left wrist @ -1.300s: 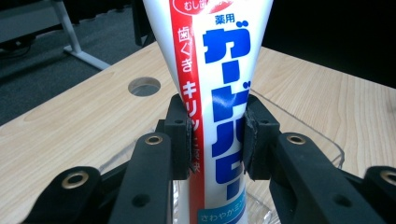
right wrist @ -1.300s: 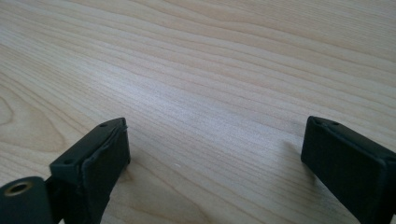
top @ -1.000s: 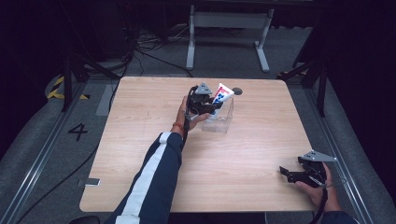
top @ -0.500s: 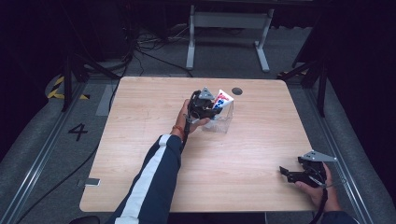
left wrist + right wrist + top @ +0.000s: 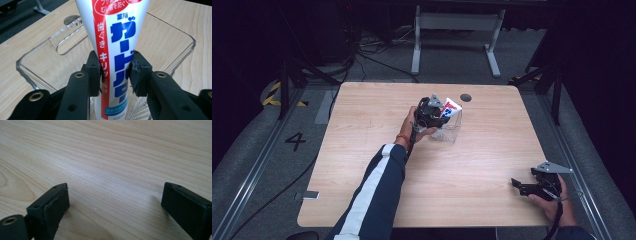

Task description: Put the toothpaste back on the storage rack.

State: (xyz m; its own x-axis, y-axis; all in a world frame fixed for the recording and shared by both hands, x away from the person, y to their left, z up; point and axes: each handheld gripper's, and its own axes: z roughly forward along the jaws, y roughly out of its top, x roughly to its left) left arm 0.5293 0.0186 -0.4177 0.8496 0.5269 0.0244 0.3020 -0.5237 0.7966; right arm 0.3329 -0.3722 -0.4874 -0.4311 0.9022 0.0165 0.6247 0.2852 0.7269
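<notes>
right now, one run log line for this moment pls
left gripper: shut on white toothpaste tube | tube: upright in clear plastic box | right gripper: open, over wooden table

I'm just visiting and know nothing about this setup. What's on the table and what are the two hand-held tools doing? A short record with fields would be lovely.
Surface: wooden table
Container: clear plastic box, open at the top, standing on the table
Held item: toothpaste tube, white with red and blue print, lower end down inside the box
Left gripper: jaws closed on the tube from both sides, above the box
Right gripper: jaws wide apart, nothing between them, near the table's front right corner
Other: small dark round disc set in the tabletop behind the box
</notes>
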